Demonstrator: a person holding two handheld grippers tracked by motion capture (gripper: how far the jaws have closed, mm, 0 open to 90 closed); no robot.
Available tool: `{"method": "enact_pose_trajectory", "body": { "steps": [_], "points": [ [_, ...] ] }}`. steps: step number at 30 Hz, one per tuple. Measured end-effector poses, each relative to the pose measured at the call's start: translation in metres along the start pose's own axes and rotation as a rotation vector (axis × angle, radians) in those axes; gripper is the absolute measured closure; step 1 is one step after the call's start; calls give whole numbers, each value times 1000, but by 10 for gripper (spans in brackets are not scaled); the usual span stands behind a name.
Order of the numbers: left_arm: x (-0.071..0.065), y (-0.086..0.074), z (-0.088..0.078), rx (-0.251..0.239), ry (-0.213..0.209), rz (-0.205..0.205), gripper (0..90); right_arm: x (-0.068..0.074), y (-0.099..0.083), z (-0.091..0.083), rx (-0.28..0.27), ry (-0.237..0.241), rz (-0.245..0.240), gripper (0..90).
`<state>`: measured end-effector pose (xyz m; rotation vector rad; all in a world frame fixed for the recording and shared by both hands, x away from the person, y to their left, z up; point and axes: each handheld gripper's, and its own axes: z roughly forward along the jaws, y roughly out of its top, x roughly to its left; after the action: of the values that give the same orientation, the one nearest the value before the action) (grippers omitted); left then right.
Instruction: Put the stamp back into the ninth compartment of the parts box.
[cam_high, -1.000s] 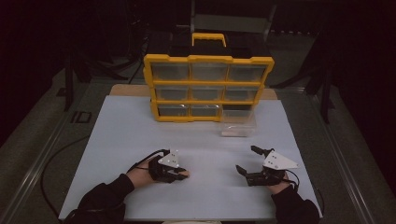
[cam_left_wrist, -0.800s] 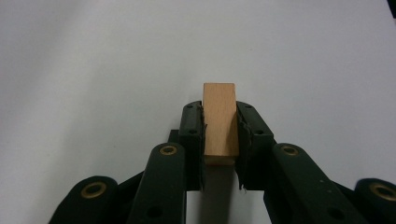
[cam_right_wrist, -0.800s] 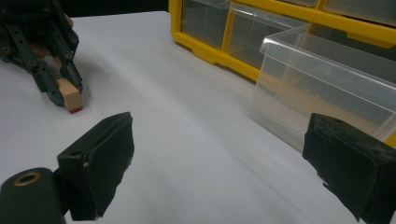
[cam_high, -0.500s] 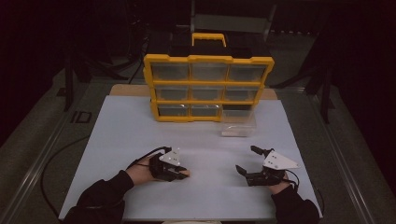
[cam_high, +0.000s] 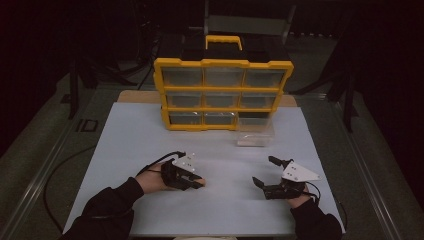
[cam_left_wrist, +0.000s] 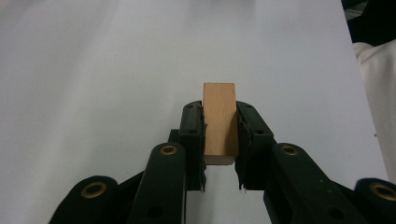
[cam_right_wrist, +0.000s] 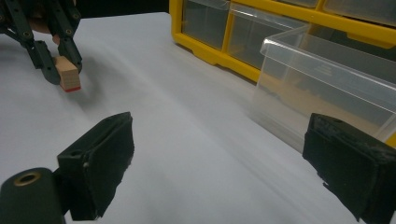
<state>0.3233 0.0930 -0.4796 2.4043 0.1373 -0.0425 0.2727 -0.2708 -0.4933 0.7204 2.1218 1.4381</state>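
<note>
A small wooden block (cam_left_wrist: 219, 122) with a red end face (cam_right_wrist: 70, 87) is clamped between the black jaws of my left gripper (cam_left_wrist: 219, 119). In the high view that left gripper (cam_high: 196, 182) lies low over the white table's front left, with the block (cam_high: 199, 181) poking out toward the middle. At the front right my right gripper (cam_high: 264, 170) is open wide with nothing between its pads (cam_right_wrist: 108, 154). It faces a clear plastic drawer (cam_right_wrist: 327, 79) that stands on the table in front of the yellow organiser (cam_high: 222, 95).
The organiser, with several clear drawers and a yellow handle (cam_high: 223, 41), stands at the table's (cam_high: 130, 135) far middle. The removed drawer (cam_high: 255, 132) sits just in front of its lower right slot. Dark floor and stands surround the table.
</note>
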Motion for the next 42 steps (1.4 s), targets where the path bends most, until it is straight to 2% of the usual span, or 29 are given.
{"method": "enact_pose_trajectory", "body": {
  "steps": [9,11,13,19,24,26,29,35,42],
  "points": [
    [3,12,-5,0,-18,-4,758,0,0,0,-1,1,1,87],
    [4,14,-6,0,-16,-5,758,0,0,0,0,0,1,87],
    [4,17,-7,1,3,13,758,0,0,0,0,1,4,87],
    [8,28,-10,-15,-2,3,758,0,0,0,0,0,5,87],
    [12,36,-13,-10,1,13,758,0,0,0,1,-1,-2,87],
    [13,38,-14,-30,-7,-5,758,0,0,-1,2,-1,-1,87],
    [15,43,-15,-25,-10,2,758,0,0,-1,2,0,-5,87],
    [18,52,-18,-35,-8,-16,758,0,0,-1,3,-2,-2,87],
    [21,61,-21,-51,-24,-27,758,-1,0,-1,-1,-6,-11,87]
  ]
}}
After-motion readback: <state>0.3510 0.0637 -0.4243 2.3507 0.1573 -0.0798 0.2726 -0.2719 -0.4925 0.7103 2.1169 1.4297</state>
